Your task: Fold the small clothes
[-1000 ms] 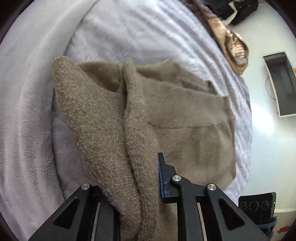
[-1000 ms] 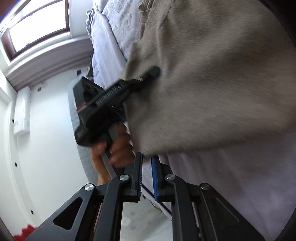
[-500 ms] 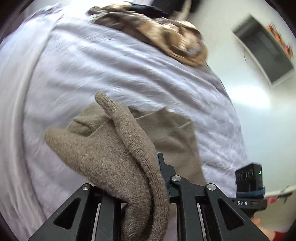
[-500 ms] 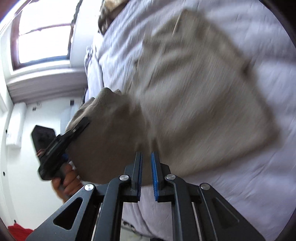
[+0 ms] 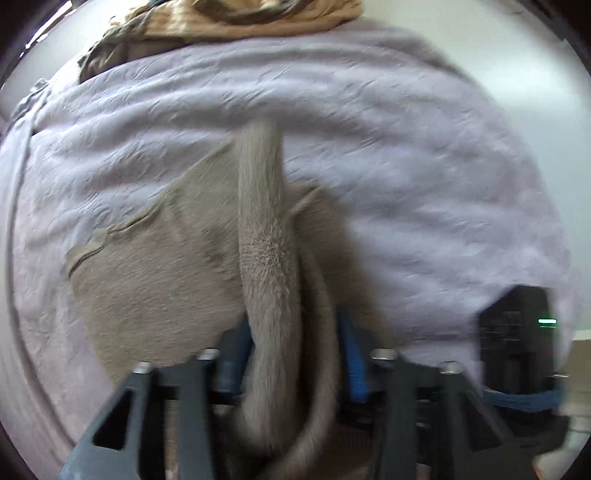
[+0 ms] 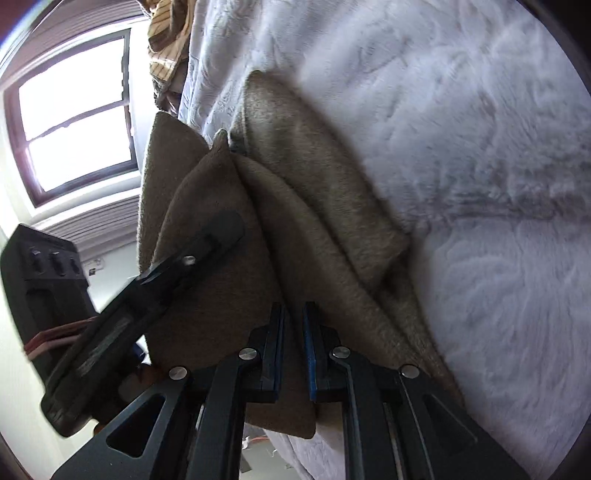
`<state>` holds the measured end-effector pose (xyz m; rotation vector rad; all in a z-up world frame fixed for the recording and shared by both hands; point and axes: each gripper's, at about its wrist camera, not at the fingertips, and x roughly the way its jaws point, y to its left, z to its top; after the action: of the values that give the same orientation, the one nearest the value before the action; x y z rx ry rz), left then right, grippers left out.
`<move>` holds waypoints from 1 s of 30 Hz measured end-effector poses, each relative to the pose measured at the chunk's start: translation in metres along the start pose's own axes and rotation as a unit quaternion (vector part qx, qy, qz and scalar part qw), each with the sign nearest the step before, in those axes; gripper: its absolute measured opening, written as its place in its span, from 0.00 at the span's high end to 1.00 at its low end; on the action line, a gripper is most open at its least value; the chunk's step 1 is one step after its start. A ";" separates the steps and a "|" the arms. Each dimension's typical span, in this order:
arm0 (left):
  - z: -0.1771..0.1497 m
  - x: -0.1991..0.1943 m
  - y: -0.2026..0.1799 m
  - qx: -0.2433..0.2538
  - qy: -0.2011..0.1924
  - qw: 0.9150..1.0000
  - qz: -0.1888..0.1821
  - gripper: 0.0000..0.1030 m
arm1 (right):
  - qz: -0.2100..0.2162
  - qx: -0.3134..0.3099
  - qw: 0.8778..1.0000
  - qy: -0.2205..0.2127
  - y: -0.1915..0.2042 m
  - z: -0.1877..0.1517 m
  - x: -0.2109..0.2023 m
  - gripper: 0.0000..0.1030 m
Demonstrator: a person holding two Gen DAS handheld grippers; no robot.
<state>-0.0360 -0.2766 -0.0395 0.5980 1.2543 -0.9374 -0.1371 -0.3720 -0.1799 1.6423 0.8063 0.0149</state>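
2 sets of jaws work 1 garment. Left gripper (image 5: 291,354): jaws opening, blue pads standing clear on both sides of a rolled ridge of the taupe knit garment (image 5: 162,280), which hangs between them but no longer looks pinched. That ridge runs straight away from the jaws, along their pointing line, toward the far side of the bed (image 5: 424,177). Rest of the garment lies flat on the lilac bedspread, below and to the left of the ridge. Right gripper (image 6: 293,350): jaws nearly closed, narrow slit only; garment edge lies right behind the tips, grip on it not confirmable. Judgement: right hand is the nearer one to the free folded edge hanging off the bedside. Striped cloth heap (image 5: 255,18) sits well apart at the far end.
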 end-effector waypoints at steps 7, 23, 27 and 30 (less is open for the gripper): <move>-0.007 -0.058 -0.008 0.003 -0.063 0.995 -0.073 0.40 | 0.019 0.015 1.000 0.002 -0.005 0.004 -0.004 0.85; -0.105 -0.019 0.149 -0.218 -0.015 0.975 0.032 0.13 | 0.040 -0.014 0.999 0.029 0.008 0.022 -0.022 0.59; -0.099 -0.028 0.145 -0.198 -0.027 0.979 0.031 0.13 | -0.097 -0.147 0.983 0.043 0.058 0.007 -0.014 0.81; -0.097 -0.036 0.140 -0.167 -0.045 0.985 0.013 0.13 | -0.094 -0.188 0.977 0.023 0.079 -0.011 -0.032 0.81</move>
<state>0.0310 -0.1164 -0.0433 0.3033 1.2838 -0.7031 -0.1278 -0.3796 -0.0952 1.2089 0.9302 0.0696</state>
